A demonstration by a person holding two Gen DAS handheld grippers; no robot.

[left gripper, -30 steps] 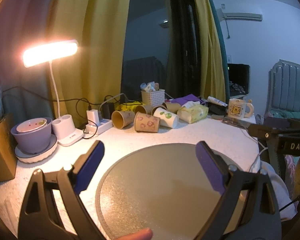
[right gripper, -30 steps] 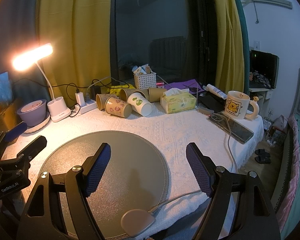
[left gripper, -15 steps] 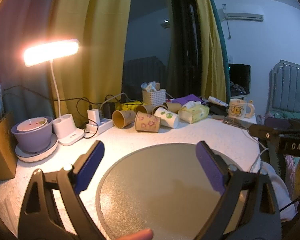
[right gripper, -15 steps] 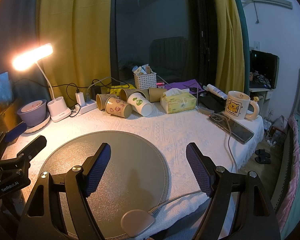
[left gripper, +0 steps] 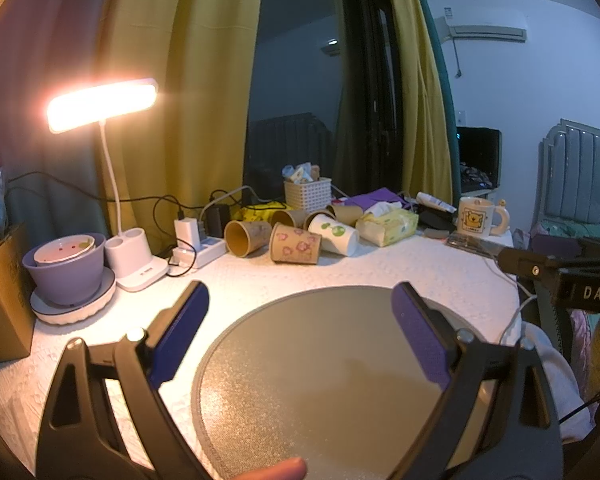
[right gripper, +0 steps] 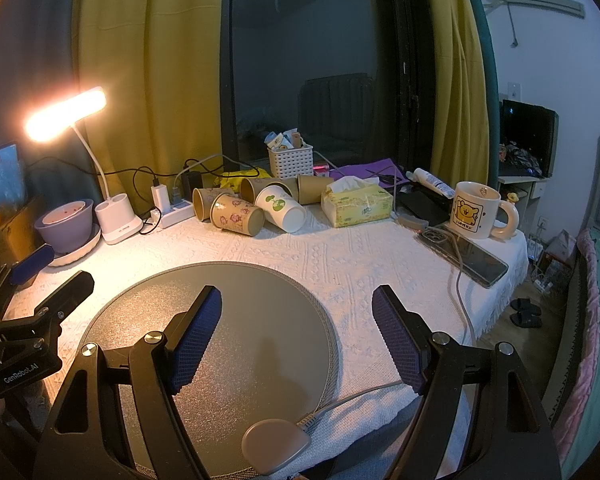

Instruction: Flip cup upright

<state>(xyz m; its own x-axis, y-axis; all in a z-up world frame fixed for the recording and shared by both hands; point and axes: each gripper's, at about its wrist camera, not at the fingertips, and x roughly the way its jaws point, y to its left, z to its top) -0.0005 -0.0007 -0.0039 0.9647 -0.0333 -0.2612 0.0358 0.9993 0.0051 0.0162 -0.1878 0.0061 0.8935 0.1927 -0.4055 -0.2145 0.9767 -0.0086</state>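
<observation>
Several paper cups lie on their sides at the back of the table: a brown flowered cup [left gripper: 295,243] [right gripper: 238,215], a white cup with green spots [left gripper: 334,233] [right gripper: 285,208] and plain brown cups [left gripper: 246,236] [right gripper: 203,201]. My left gripper [left gripper: 300,304] is open and empty above the round grey mat [left gripper: 324,380], well short of the cups. My right gripper [right gripper: 296,308] is open and empty over the mat's right edge [right gripper: 328,344]. The left gripper also shows at the left of the right wrist view [right gripper: 40,280].
A lit desk lamp [left gripper: 102,106], a purple bowl on a saucer [left gripper: 66,268], a power strip [left gripper: 198,250], a white basket [left gripper: 307,196], a tissue pack [right gripper: 356,202], a bear mug [right gripper: 478,210] and a phone [right gripper: 466,254] ring the white tablecloth. A cardboard box [left gripper: 2,300] stands left.
</observation>
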